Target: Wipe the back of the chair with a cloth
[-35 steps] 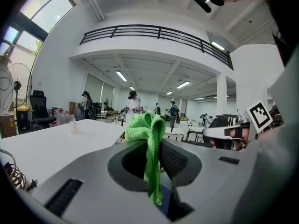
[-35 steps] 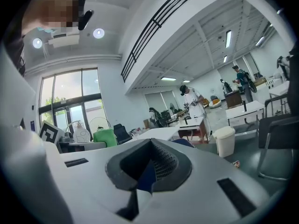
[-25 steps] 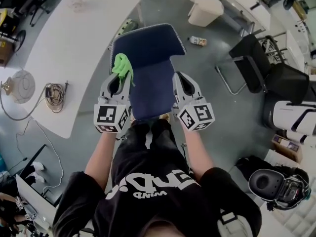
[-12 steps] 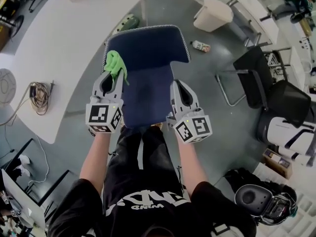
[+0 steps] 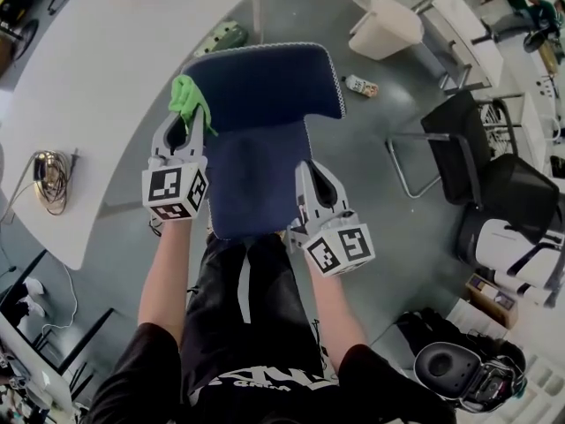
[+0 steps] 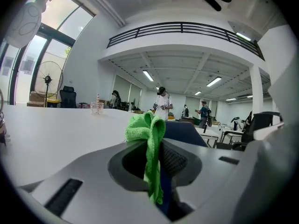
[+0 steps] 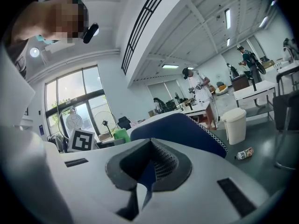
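Two grippers flank the blue chair (image 5: pixel 260 162): the left gripper (image 5: pixel 179 120) pinches the green cloth (image 5: pixel 188 95) in its jaws at the upper left edge, seemingly poised to wipe. The right gripper (image 5: pixel 309 170), jaws nearly together and empty, sits at the right edge, perhaps steadying.

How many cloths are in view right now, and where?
1. The green cloth is pinched in the jaws of the left gripper, at the left edge of the chair back. The right gripper pinches only the chair back. Clutter could hide another.
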### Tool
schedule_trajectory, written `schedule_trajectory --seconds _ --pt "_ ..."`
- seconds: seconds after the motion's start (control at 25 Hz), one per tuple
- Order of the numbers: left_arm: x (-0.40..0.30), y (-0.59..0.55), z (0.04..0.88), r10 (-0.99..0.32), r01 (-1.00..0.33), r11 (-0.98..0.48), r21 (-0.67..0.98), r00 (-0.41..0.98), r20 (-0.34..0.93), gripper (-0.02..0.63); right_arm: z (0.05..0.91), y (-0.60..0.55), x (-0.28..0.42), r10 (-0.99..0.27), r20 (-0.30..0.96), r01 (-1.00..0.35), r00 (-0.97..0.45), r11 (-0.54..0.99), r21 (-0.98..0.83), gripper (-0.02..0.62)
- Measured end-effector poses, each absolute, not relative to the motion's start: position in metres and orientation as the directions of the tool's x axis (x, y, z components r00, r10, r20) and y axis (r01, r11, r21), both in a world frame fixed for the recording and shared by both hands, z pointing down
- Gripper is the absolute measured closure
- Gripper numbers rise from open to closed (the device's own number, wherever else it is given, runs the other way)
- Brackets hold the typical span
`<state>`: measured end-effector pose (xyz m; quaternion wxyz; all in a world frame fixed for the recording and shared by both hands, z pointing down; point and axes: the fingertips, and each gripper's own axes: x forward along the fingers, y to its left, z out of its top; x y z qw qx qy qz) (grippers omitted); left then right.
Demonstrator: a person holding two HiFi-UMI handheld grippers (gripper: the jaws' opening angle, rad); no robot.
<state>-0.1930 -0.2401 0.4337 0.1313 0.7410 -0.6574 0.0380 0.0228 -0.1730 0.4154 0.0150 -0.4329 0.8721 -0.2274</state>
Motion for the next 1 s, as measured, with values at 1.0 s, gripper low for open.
schedule_trajectory --seconds 1.0 --pt "-0.146 -0.309 0.447 -0.990 -0.978 -0.039 0.206 0.066 0.125 0.549 0.462 -0.185 0.096 -0.802 0.264 -0.813 -0.535 0.404 -0.419 0.604"
